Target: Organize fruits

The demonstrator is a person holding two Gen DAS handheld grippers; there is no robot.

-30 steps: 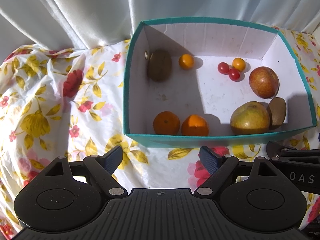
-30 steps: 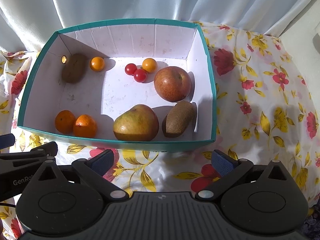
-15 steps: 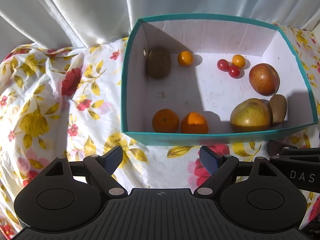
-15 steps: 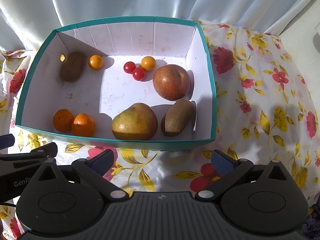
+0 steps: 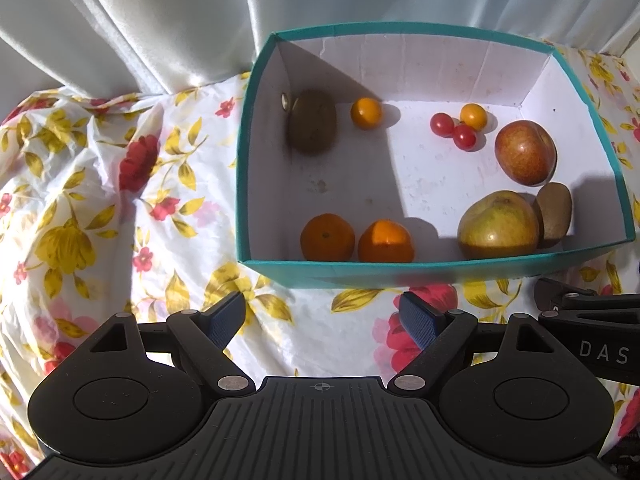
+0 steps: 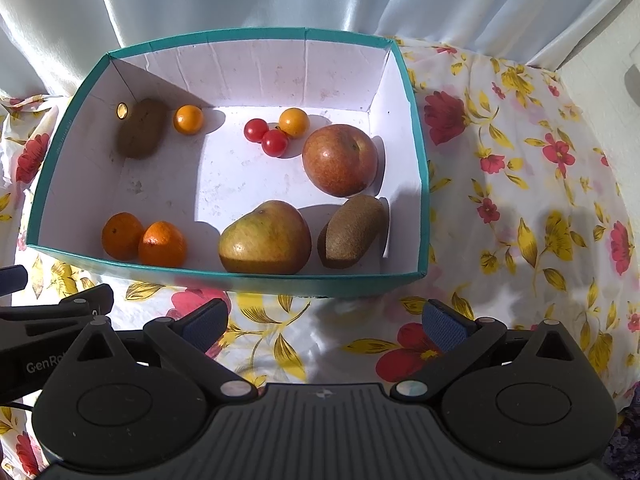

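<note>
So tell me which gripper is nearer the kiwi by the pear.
Right. The right gripper sits just outside the box, almost in line with that kiwi; the left gripper is further left, nearer the oranges.

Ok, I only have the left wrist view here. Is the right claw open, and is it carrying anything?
Observer: The right claw is open and empty, over the floral tablecloth in front of the box.
Operator: The kiwi behind the yellow-green apple is half hidden for me. Is it whole?
Observer: Yes, the kiwi is whole. It lies on its side between the yellow-green apple and the box's right wall.
Operator: What lies right of the box?
Observer: The tablecloth runs on to a pale wall.
</note>
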